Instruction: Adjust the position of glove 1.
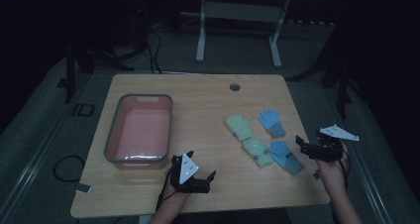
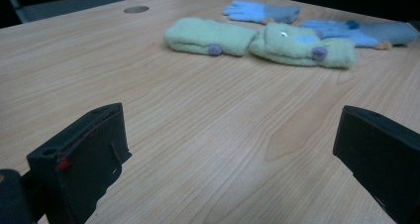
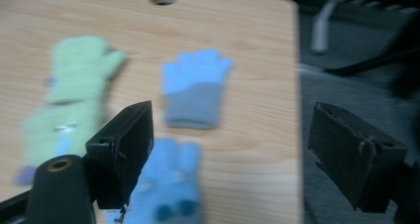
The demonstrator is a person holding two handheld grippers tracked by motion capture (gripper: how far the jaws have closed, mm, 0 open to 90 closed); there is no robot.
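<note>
Seen from the high view, a wooden desk (image 1: 208, 110) carries a pink bin with a grey rim (image 1: 139, 129) on its left half and four small gloves on its right half. Two green gloves lie end to end, the farther green glove (image 1: 238, 126) touching the nearer green glove (image 1: 257, 150), and two blue gloves lie to their right: the farther blue glove (image 1: 272, 122) and the nearer blue glove (image 1: 287, 156), which sits just beside the nearer green one. The left tongs (image 1: 207, 177) hover low near the front edge of the desk, just in front of the bin, with jaws spread and nothing between them. The right tongs (image 1: 300, 145) are at the right edge of the desk, just beside the nearer blue glove, jaws parted and holding nothing. A round cable hole (image 1: 235, 87) sits near the far edge. In the left gripper view, the left tongs (image 2: 230, 149) stand wide apart over bare wood, and the green pair lies well ahead of them, with the farther green glove (image 2: 208, 35) at left touching the nearer green glove (image 2: 302, 45); the blue gloves lie behind. In the right gripper view, which is blurred, the right tongs (image 3: 230, 140) are released and wide; the nearer blue glove (image 3: 168, 184) lies beside the left jaw, partly hidden by it, the farther blue glove (image 3: 195, 87) lies ahead between the jaws, and the green gloves are off to the left.
</note>
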